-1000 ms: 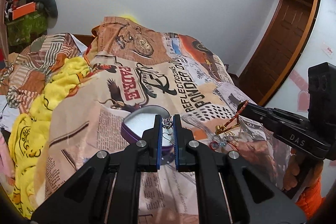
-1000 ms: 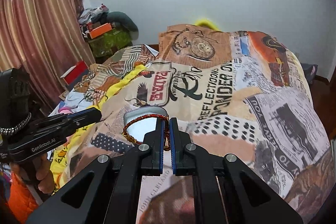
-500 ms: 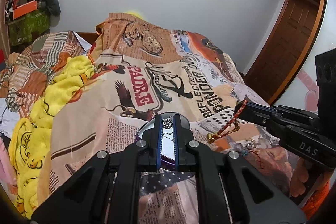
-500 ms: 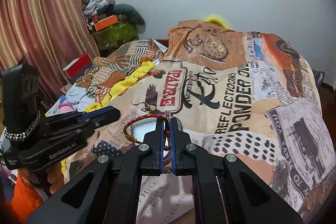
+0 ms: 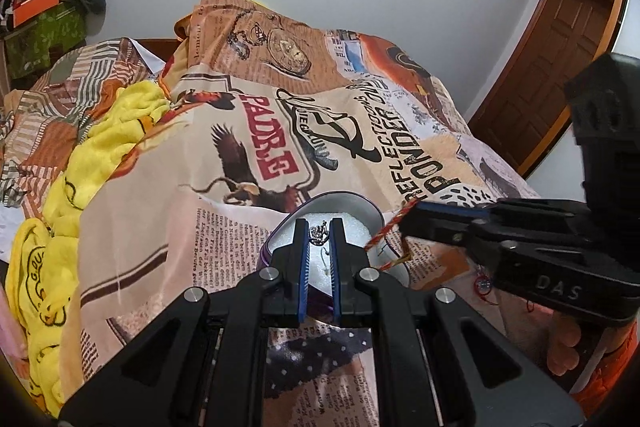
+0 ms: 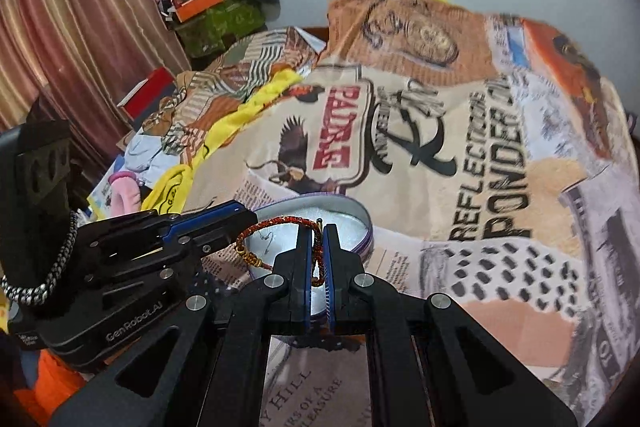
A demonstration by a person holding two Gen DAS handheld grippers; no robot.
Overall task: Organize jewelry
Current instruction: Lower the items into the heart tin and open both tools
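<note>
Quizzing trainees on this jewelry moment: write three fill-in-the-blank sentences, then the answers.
1. The right gripper is shut on a red-and-gold ____.
2. The left gripper pinches a small ____-coloured earring.
3. Both grippers hang over an open tin lined with ____ foam.

Answers: bracelet; silver; white

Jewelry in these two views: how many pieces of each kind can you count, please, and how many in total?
Small silver pieces, in the left gripper over the tin: 1
Red-and-gold braided bracelets, in the right gripper: 1
Loose red-thread pieces on the bedspread: 1, partly hidden, kind unclear
Total: 3
</note>
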